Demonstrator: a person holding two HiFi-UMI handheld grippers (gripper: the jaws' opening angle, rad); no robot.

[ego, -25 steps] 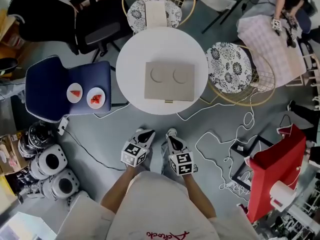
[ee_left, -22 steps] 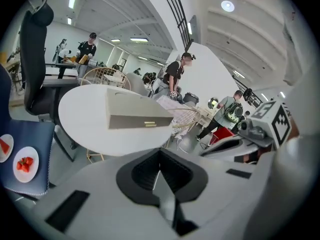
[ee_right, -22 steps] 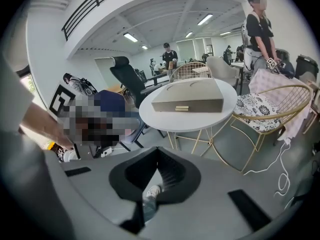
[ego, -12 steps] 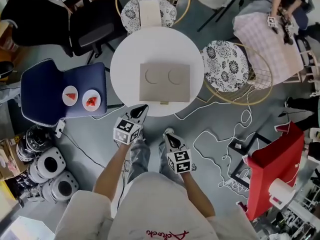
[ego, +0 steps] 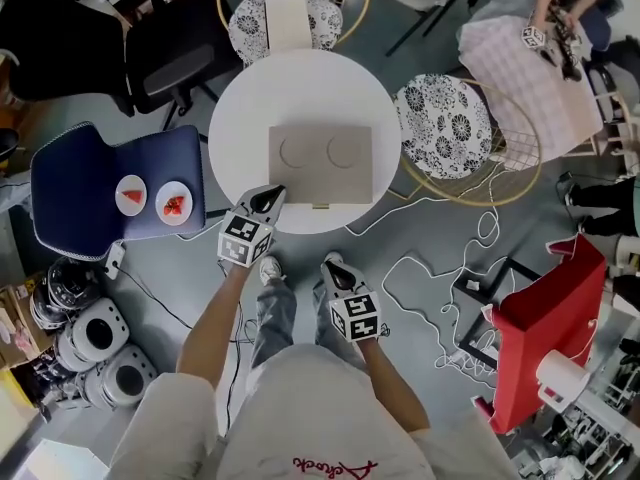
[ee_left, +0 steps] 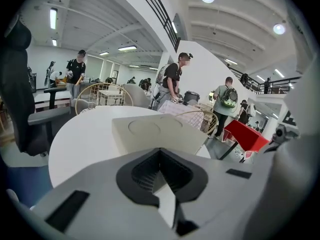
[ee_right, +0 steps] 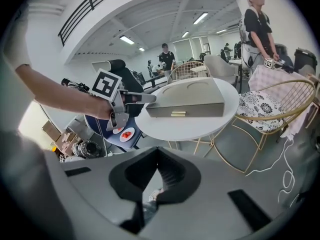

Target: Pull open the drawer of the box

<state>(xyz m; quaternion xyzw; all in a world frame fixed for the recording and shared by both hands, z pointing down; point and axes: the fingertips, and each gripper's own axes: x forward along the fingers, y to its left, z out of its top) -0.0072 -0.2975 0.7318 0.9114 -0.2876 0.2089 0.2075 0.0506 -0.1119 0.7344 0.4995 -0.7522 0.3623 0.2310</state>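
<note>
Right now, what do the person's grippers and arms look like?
The left gripper and right gripper look alike: pale grey shells that taper to pointed jaws, with black ribbed pads in a black recess. Each carries a white cube with black square markers. The person wears a pale shirt with short sleeves and red lettering.

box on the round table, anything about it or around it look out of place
The box sits flat on the white table, drawer shut, nothing spilled. The one oddity is beside it: two small plates of red food rest on the seat of the blue chair instead of the table.
</note>
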